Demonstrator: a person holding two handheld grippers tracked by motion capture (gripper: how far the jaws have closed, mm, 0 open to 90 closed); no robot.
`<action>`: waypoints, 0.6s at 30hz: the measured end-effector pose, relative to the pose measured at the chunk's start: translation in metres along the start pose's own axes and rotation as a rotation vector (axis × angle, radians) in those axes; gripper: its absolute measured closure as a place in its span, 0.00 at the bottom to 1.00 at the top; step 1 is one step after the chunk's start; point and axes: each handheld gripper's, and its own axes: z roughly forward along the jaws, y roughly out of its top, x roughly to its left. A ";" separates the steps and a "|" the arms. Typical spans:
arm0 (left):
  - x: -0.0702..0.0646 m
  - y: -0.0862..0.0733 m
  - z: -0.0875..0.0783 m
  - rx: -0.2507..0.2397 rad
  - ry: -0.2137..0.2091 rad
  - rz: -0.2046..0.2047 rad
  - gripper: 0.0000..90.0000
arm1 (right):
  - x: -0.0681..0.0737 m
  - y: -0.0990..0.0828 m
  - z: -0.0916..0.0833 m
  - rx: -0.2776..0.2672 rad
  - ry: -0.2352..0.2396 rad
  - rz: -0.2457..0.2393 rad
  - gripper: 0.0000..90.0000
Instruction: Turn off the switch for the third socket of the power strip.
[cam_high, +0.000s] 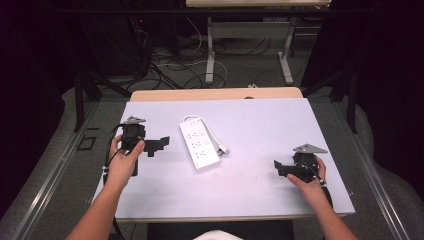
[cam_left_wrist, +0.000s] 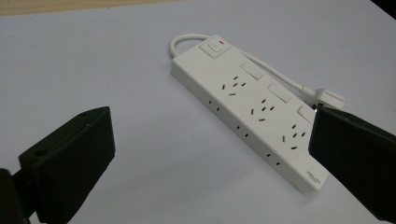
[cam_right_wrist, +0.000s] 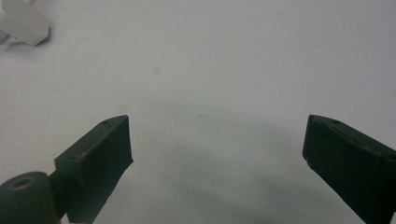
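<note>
A white power strip (cam_high: 199, 145) lies in the middle of the white table top (cam_high: 250, 120), its cable looped back along its right side to a white plug (cam_high: 223, 149). In the left gripper view the power strip (cam_left_wrist: 252, 107) shows a switch at its far end and three socket groups, with the plug (cam_left_wrist: 327, 99) beyond it. My left gripper (cam_high: 159, 145) is held left of the strip, open and empty, jaws pointing at it. My right gripper (cam_high: 280, 168) rests near the table's right front, open over bare table, empty. The plug (cam_right_wrist: 21, 21) appears at the top left corner of the right gripper view.
A wooden strip (cam_high: 215, 94) edges the table's far side. Beyond it stand a desk's metal legs (cam_high: 210, 55) and loose cables (cam_high: 175, 67) on the floor. Dark curtains flank both sides.
</note>
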 end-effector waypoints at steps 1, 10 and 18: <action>0.002 -0.001 -0.001 0.001 0.005 -0.005 0.00 | 0.000 0.000 0.000 0.000 0.000 0.000 0.08; 0.022 -0.013 -0.007 -0.028 0.047 -0.068 0.01 | 0.000 0.000 0.000 0.000 -0.002 0.000 0.08; 0.038 -0.024 -0.007 -0.050 0.078 -0.096 0.01 | -0.001 0.000 0.000 0.002 -0.002 0.005 0.08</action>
